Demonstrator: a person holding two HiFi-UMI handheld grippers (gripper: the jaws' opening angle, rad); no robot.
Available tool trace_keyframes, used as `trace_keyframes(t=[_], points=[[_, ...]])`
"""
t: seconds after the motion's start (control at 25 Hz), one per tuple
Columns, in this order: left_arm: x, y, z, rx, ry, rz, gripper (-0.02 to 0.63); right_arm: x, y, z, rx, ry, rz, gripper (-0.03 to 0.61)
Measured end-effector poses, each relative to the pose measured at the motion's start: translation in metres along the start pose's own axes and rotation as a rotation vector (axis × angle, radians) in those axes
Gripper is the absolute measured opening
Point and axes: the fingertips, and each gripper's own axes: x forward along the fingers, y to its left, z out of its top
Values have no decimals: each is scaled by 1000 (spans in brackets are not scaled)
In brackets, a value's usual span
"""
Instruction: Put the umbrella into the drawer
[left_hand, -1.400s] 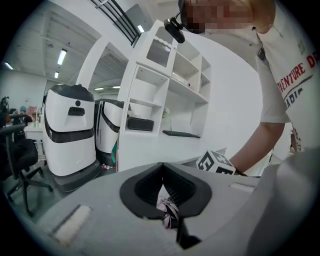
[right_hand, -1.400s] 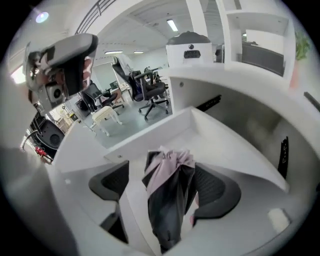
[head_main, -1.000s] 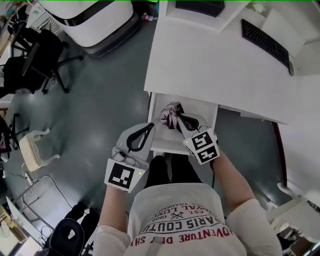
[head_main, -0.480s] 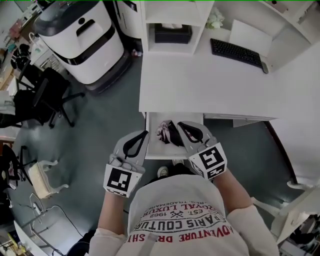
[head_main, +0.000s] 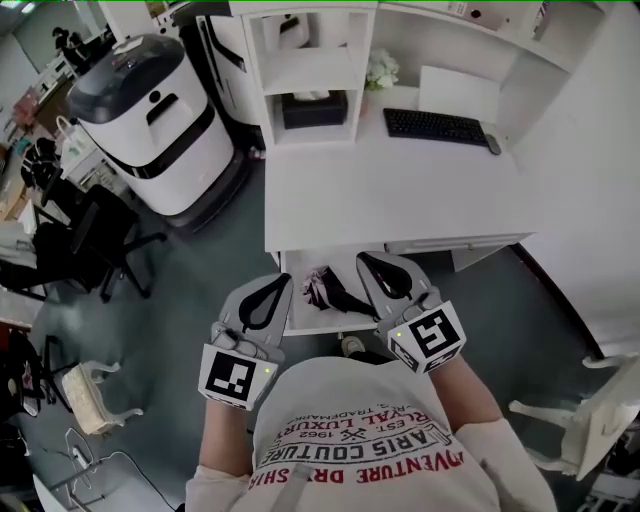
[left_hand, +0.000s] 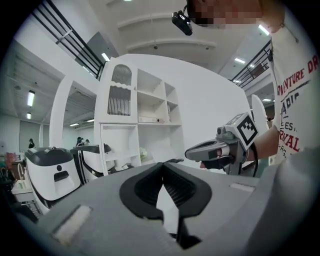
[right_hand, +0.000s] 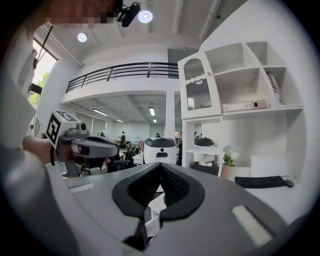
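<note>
White cloth with red lettering, the person's shirt (head_main: 370, 450), fills the near edge of the head view. Just beyond it, two grey moulded-plastic tools are held side by side.

Left gripper (head_main: 282, 283): smooth grey shell with ribbed black pads that bow outward into a teardrop loop. The jaws are closed, tips meeting, with nothing between them. Right gripper (head_main: 363, 259): same build, jaws likewise fully closed and empty. Each gripper view shows the other tool beside it in open air, and neither shows the umbrella at the pads.

Beyond the fingertips, a shallow white drawer (head_main: 318, 322) stands pulled out from under the desk. The umbrella (head_main: 330, 290) lies inside it, folded into a short bundle of dark, soft, crumpled fabric with a pale pink patterned part at its left end. In the head view it sits between the two grippers, and the right gripper's tip overlaps the drawer's right part.

Farther off, the desk (head_main: 400, 190) is a flat, matt white slab. A long, thin black keyboard (head_main: 435, 125) lies on its far right. At its far left rises a white shelf unit (head_main: 310, 70) holding a black box (head_main: 313, 105), with a small pale plant (head_main: 379, 70) beside it. Left of the desk, on the grey floor (head_main: 215, 260), stands a rounded white machine (head_main: 150, 120) with a dark lid. Nearer than the machine is a black office chair (head_main: 95, 250).
</note>
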Motion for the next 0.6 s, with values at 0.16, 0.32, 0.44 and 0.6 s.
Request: trace_keyframes(t=[0.16,0.32,0.44,0.6], points=[[-3,-8,14,-1,-25,7,5,-11,-1,11,7,-35,-12,0],[-8,-11,16,7,-19,14,5,-20,1,13,3,-45,-18,0],[-13,-11,16,-3,-18,27,5,-24,4,11,11,-49,-23,0],[-18,-11,20,-14,-33,38,5,-28,3,8,33,-53,-49,0]])
